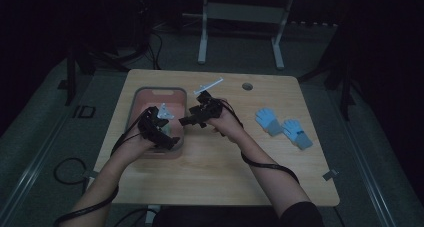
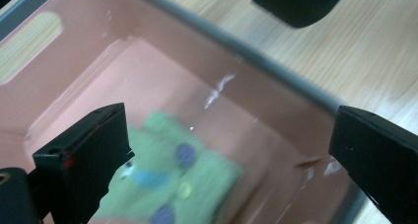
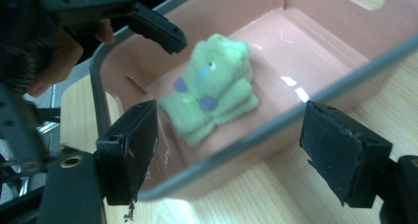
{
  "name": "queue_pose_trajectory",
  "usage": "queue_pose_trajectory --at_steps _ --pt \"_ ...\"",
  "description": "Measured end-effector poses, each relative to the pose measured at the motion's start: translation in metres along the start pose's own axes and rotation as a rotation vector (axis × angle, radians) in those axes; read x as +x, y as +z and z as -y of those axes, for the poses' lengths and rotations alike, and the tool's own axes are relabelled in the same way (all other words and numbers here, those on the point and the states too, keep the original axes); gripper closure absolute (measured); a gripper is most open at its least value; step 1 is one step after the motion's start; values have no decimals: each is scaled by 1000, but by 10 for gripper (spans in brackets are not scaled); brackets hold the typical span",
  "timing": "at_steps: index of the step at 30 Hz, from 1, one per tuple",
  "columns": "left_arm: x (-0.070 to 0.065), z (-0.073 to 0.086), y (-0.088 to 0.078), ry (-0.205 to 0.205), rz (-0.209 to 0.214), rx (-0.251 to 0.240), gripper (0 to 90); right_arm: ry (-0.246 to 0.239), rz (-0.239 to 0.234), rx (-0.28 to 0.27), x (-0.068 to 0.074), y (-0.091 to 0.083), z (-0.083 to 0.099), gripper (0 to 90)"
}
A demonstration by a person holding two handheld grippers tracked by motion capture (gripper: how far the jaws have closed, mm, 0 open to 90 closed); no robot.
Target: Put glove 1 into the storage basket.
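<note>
I have both tools released: the left gripper (image 1: 167,118) hangs open over the pink plastic bin (image 3: 315,34), the right gripper (image 1: 186,120) open just beside its rim. The folded green fleece gloves with blue and purple dots (image 3: 213,88) lie stacked on the bin floor, touching neither. Risk: a jaw clipping the rim on withdrawal would shift the bin, or snagged fleece would unfold the stack.

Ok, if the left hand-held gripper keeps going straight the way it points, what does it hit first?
Probably the folded green cloth lying in the pink bin. The left hand-held gripper hangs open over it, the cloth nearer its left jaw; depth is hard to judge.
</note>
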State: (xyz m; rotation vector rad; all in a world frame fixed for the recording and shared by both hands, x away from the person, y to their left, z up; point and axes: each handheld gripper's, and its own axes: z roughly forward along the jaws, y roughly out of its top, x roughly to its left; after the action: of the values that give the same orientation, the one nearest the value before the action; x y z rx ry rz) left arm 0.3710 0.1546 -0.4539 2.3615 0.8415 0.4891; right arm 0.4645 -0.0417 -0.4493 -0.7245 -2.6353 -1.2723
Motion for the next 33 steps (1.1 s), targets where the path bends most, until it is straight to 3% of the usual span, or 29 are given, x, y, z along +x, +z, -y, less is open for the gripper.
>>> queue_pose_trajectory --at_steps 7,11,14,17,19,23,27,33 --pt "-17 -15 0 12 20 -51 17 -23 53 -17 -8 -22 17 223" --pt "-21 -18 3 17 31 -53 17 -29 70 -27 -9 -28 21 223" --pt "-32 -22 7 18 63 -78 17 -56 104 -44 -13 -41 31 215" --pt "-39 -26 10 29 78 -86 17 -43 119 -30 -15 -49 38 211" --pt "-45 -29 13 58 87 -83 17 -28 122 -27 -16 -54 44 197" --pt "-56 -34 18 66 113 -88 17 -29 128 -21 -14 -62 55 145" --pt "-67 -38 22 79 138 -105 17 -7 125 -34 -14 -72 67 135" --pt "-83 -42 32 96 189 -108 17 -19 146 -66 -11 -90 85 131"
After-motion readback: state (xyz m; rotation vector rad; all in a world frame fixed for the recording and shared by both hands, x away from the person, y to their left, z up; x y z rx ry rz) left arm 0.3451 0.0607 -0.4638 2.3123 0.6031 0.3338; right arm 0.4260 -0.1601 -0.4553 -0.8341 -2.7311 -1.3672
